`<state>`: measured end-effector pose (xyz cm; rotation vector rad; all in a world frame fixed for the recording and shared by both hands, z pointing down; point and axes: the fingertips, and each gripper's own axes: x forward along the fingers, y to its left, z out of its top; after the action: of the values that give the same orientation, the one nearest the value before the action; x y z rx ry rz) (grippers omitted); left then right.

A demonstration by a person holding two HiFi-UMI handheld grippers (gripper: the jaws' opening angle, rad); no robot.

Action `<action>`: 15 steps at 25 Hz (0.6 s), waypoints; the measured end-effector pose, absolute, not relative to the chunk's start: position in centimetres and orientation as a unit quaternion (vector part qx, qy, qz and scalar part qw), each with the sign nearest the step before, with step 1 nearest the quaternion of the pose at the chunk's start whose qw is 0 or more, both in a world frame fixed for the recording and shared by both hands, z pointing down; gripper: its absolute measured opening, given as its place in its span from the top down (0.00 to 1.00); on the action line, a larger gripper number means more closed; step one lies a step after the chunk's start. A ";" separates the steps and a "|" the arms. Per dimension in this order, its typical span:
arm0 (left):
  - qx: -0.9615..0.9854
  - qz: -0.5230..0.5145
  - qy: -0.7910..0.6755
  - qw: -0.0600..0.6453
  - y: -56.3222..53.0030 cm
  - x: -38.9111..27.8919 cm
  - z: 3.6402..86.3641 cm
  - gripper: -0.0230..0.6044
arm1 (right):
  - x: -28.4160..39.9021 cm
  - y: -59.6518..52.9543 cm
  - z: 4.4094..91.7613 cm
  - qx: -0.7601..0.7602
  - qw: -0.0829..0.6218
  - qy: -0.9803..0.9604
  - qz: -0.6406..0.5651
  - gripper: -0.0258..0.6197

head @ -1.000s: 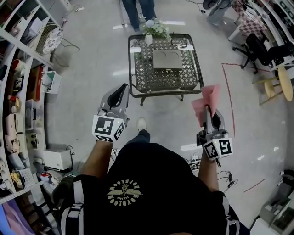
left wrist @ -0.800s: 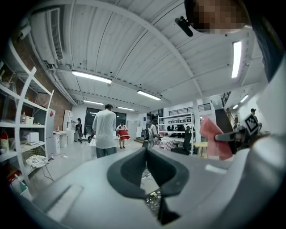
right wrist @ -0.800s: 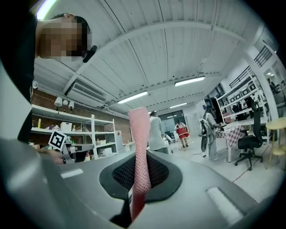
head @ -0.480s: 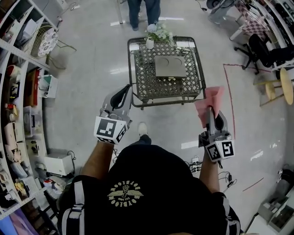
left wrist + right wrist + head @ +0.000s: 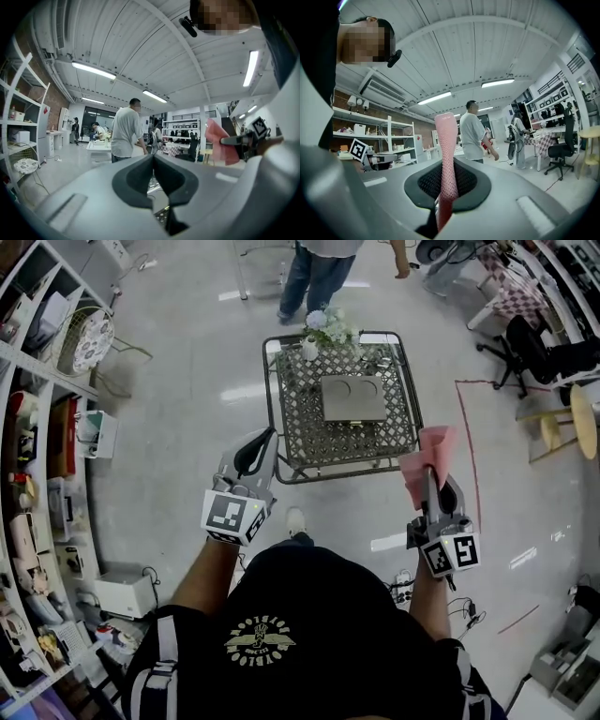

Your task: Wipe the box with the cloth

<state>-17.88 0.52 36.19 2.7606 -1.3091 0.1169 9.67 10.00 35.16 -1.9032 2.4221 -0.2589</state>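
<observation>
A flat grey box (image 5: 352, 397) with two round dents lies on a black lattice metal table (image 5: 300, 432) ahead of me. My right gripper (image 5: 429, 470) is shut on a pink cloth (image 5: 425, 458), which sticks up out of the jaws (image 5: 446, 154); it hangs just off the table's right front corner. My left gripper (image 5: 262, 441) is shut with nothing in it, its tips at the table's front left corner. In the left gripper view the jaws meet (image 5: 153, 157) and the pink cloth (image 5: 221, 145) shows at right.
A white vase with flowers (image 5: 319, 326) stands at the table's far edge. A person (image 5: 323, 268) stands just beyond the table. Shelves (image 5: 42, 456) line the left wall. Office chairs (image 5: 530, 338) and a round stool (image 5: 583, 409) stand at right, behind red floor tape (image 5: 469, 446).
I have stepped closer to the table. Both grippers now sit nearer its front corners, still shut, the cloth still in the right one. The person beyond the table has shifted right.
</observation>
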 end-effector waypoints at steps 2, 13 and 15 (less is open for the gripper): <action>0.905 0.036 -0.422 0.045 -0.3 -18.3 36.3 0.96 | 8.8 9.0 34.9 -0.615 0.028 0.783 -0.087 0.93; 0.919 0.013 -0.391 0.058 -3.4 -18.8 36.3 0.96 | 7.5 8.5 32.2 -0.640 0.026 0.764 -0.072 0.93; 0.922 0.010 -0.384 0.056 -3.3 -18.2 36.2 0.96 | 8.2 8.9 32.0 -0.646 0.030 0.759 -0.071 0.93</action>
<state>-18.20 -3.27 36.15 2.7959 -1.1638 0.0292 8.21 8.95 31.99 -1.9924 2.3413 -0.2203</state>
